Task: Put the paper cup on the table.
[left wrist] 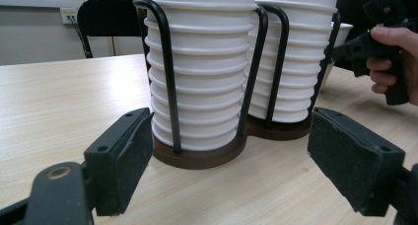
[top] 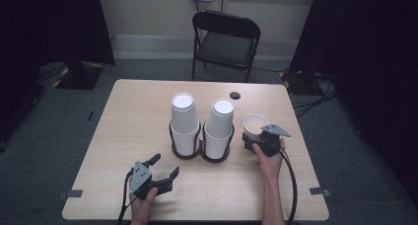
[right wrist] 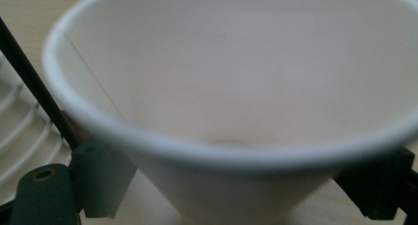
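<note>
Now the right gripper (top: 256,136), at about three o'clock on the table (top: 128,116), has its jaws closed around a single upright white cup (top: 255,123), just beside the wire holder (top: 199,148) with two upside-down cup stacks (top: 185,119). At seven o'clock, the left gripper (top: 161,167) rests with jaws spread wide, holding nothing.

Curtained lab, folding chair (top: 225,40)
</note>
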